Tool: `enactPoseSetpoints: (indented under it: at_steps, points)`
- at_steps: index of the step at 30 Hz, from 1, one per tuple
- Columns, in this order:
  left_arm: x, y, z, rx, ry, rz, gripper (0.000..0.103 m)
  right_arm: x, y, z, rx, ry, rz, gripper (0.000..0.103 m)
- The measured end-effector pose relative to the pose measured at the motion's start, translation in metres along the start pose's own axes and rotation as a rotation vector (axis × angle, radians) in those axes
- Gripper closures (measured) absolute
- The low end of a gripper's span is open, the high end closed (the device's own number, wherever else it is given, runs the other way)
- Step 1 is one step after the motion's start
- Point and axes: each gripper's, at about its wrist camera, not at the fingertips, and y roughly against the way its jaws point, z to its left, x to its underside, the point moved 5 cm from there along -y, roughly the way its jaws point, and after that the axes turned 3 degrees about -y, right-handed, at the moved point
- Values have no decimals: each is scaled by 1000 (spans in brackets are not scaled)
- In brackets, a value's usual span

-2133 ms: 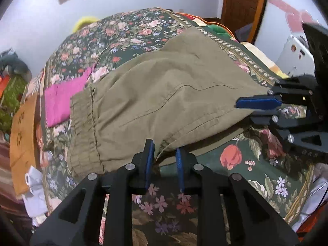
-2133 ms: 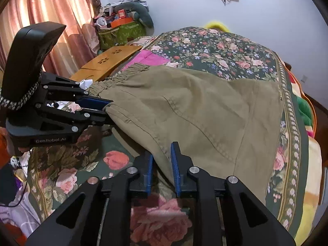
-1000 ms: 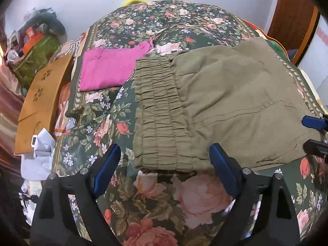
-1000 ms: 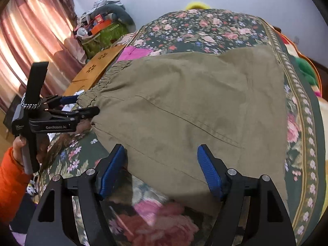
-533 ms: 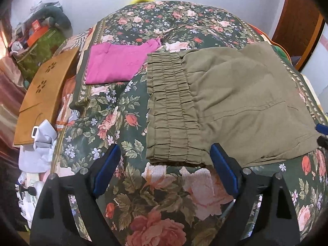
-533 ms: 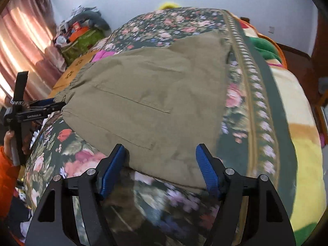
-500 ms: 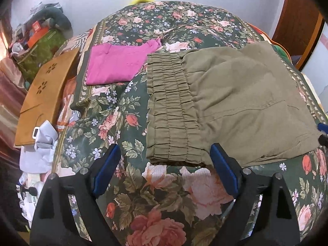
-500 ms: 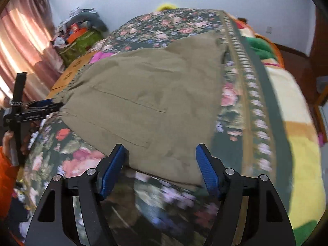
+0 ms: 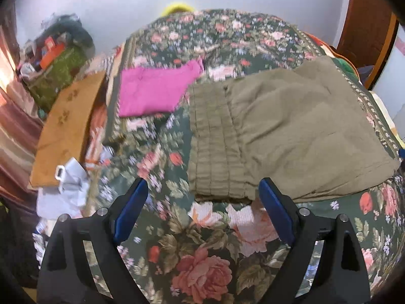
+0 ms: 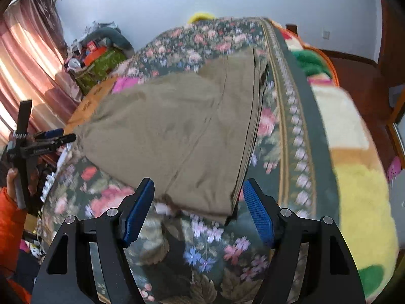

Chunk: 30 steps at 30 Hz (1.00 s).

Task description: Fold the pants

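bed: flowered cover, carries all | pants: lie folded at the near edge toward the right corner, more folds maybe left | left claw: apart, empty | right claw: apart, empty, at pants' corner

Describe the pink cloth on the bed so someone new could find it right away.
Start at the bed's floral blanket. The olive pants lie across it; just past their gathered waistband lies the pink cloth, flat, plain and far smaller than the pants.
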Motion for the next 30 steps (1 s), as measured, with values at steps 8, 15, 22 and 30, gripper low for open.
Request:
enactPoseSetpoints:
  at_steps: [8,15,22,30]
  points:
    - [-44,10,11,0,35,-44,13,-51,2,-6,23,41,-97,33]
    - [-81,-11,12,-18,16,-36,13,-97,-12,-22,28,71,-140,33]
    - [-110,-45,13,-30,1,-20,13,-138,-50,-49,61,86,-112,33]
    - [-125,-98,19,5,34,49,13,-175,-96,-72,65,86,-68,33]
